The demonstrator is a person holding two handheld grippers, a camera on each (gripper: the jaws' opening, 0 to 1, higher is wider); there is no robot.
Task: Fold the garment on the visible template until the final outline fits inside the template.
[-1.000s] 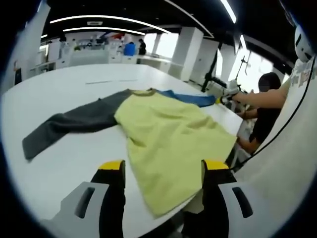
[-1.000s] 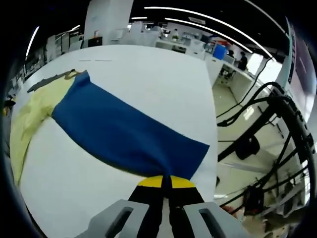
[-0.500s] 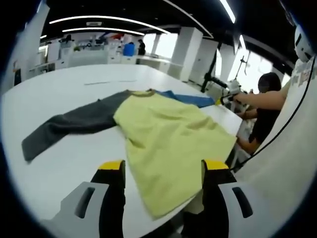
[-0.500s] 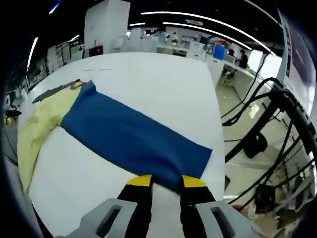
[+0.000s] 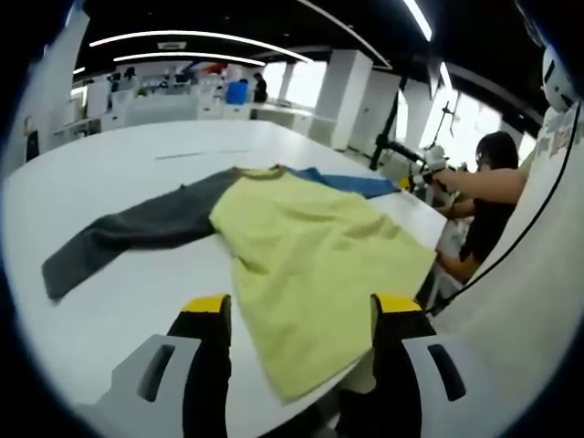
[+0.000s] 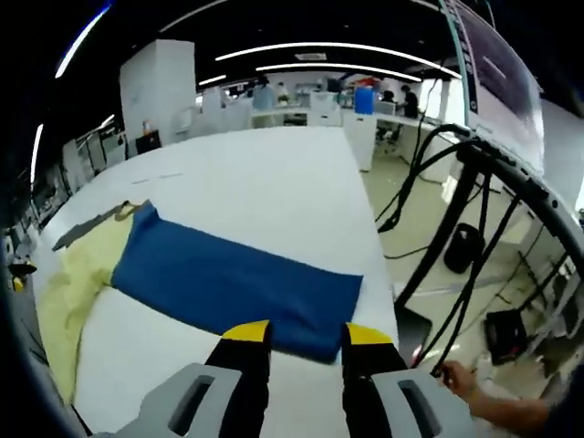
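Observation:
A long-sleeved garment lies spread on the white table [image 5: 119,173]. It has a yellow body [image 5: 315,260], a dark grey sleeve [image 5: 128,228] and a blue sleeve [image 5: 351,182]. My left gripper [image 5: 302,308] stands open low over the near hem, holding nothing. In the left gripper view the right gripper [image 5: 427,170] hovers at the far end of the blue sleeve. In the right gripper view the blue sleeve [image 6: 233,287] lies flat. Its cuff end sits just beyond my right gripper [image 6: 307,334], which is open. The yellow body [image 6: 78,274] and a bit of the grey sleeve [image 6: 87,228] show at the left.
A thin line [image 5: 196,152] is marked on the table beyond the garment. The table edge [image 6: 379,274] runs close to the blue cuff, with black cables [image 6: 456,237] and floor past it. A person [image 5: 493,196] stands at that side, with a hand [image 6: 461,379] low. Desks stand far behind.
My right gripper, shut on the blue sleeve's cuff a second ago, has opened, let it go and drawn back a little. The sleeve now lies flat. My left gripper has stayed put.

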